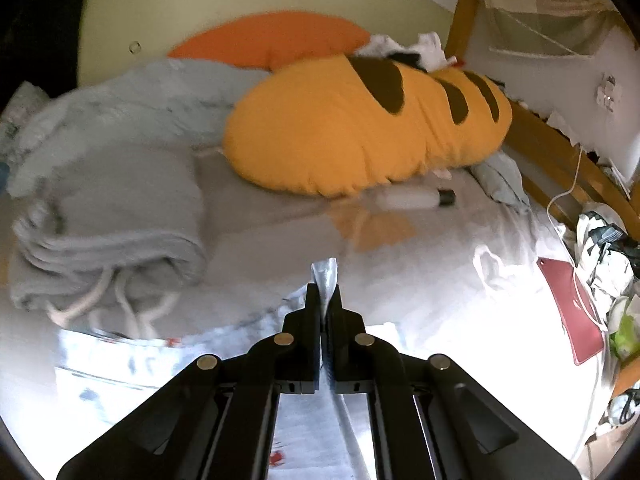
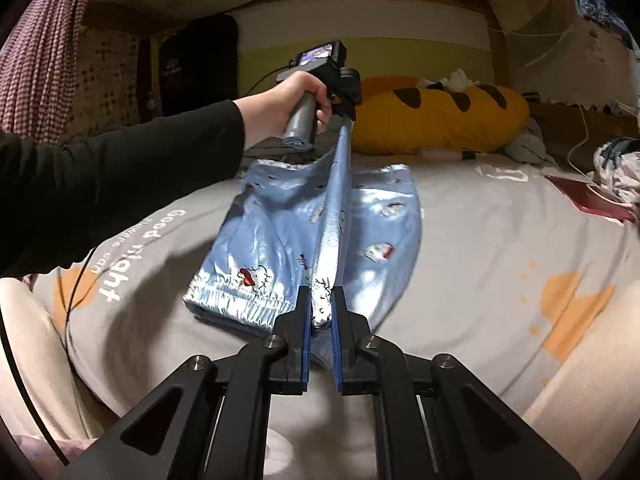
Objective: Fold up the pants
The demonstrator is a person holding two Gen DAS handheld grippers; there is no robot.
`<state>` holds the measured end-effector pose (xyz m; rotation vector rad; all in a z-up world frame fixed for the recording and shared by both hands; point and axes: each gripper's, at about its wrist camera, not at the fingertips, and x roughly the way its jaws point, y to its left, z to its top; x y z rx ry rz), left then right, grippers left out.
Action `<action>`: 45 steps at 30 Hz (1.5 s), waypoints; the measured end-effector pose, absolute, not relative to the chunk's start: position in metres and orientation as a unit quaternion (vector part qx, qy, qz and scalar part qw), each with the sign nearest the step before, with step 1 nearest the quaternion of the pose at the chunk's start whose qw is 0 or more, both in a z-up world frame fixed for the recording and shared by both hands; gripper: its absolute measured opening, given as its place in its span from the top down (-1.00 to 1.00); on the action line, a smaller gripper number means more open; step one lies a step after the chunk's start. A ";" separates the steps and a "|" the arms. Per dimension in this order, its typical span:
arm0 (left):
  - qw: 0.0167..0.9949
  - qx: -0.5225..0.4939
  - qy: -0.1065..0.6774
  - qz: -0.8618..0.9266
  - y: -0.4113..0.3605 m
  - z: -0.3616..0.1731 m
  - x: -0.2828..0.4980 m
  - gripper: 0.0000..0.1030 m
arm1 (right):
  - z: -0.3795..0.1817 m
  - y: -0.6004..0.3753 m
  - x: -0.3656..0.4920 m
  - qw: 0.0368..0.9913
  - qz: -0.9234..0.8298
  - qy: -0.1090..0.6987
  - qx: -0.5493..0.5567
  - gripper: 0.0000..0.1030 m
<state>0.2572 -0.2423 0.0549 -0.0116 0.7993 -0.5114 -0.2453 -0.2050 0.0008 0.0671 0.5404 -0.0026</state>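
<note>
The pants are light blue satin with small cartoon prints. They lie partly on the grey bed sheet. My right gripper is shut on the near edge of the pants. My left gripper, held by a hand, is shut on the far end, and a taut ridge of fabric runs between the two. In the left wrist view my left gripper pinches a fold of the pale fabric, and the overexposed pants spread below it.
A yellow plush pillow with brown stripes lies at the bed's far side, with an orange cushion behind. A grey blanket is bunched at the left. A white bottle, a red tablet and a clothes pile lie right.
</note>
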 end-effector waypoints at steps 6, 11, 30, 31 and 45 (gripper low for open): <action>0.886 0.025 0.390 -0.250 -0.281 0.038 0.258 0.96 | -0.011 -0.214 -0.238 0.955 -0.016 0.292 0.046 0.84; 0.879 0.016 0.402 -0.257 -0.294 0.027 0.262 0.96 | -0.016 -0.216 -0.238 0.952 -0.019 0.301 0.056 0.84; 0.886 0.039 0.381 -0.261 -0.306 0.027 0.250 0.02 | -0.017 -0.216 -0.240 0.950 -0.046 0.302 0.062 0.18; 0.889 0.044 0.374 -0.261 -0.304 0.030 0.247 0.01 | -0.017 -0.218 -0.240 0.951 -0.051 0.299 0.063 0.15; 0.936 0.098 0.255 -0.223 -0.209 0.078 0.144 -0.05 | -0.005 -0.226 -0.237 0.956 -0.065 0.279 0.054 0.14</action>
